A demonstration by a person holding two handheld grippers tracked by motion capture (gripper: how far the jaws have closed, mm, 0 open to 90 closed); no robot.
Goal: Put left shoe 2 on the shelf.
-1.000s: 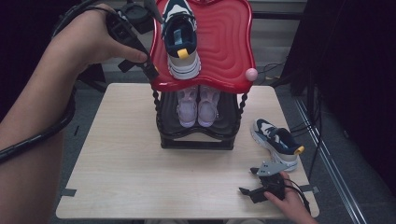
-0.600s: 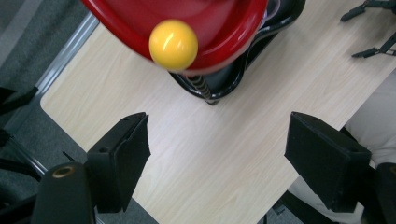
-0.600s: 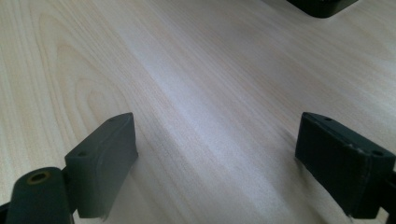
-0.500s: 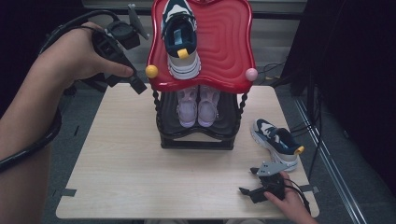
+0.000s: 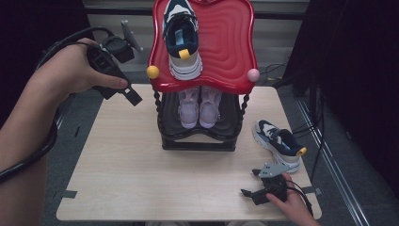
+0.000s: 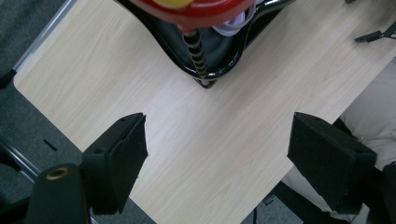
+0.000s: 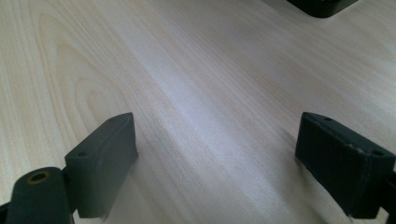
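On the red top shelf (image 5: 230, 52) of the rack (image 5: 200, 136) lies a navy and white sneaker (image 5: 182, 40), toe toward the person, a yellow tab on its tongue. Its mate (image 5: 280, 143) sits on the table (image 5: 117, 179) to the right of the rack, well apart from it and just beyond the right gripper (image 5: 251, 194). Under the red shelf, on the black lower tier, a pair of pale pink shoes (image 5: 199, 107) stands side by side.

Left of the rack, off the table's far left corner, the left gripper (image 5: 134, 96) hangs in the air in the person's left hand (image 5: 70, 70), its tip pointing down and right toward the yellow knob (image 5: 153, 72) at the shelf's corner, near it but not touching. Its jaws stand wide with nothing between them — they have just been opening a little further. Through its own camera the two black pads (image 6: 123, 154) frame bare wood, with the rack's beaded post (image 6: 196, 56) and black base beyond.

Near the front right edge, the right gripper rests low over the table in the right hand (image 5: 291, 202). Its jaws are also spread wide and empty — in its own view the pads (image 7: 105, 161) bracket plain tabletop, and a dark corner of the rack's base shows at the top.
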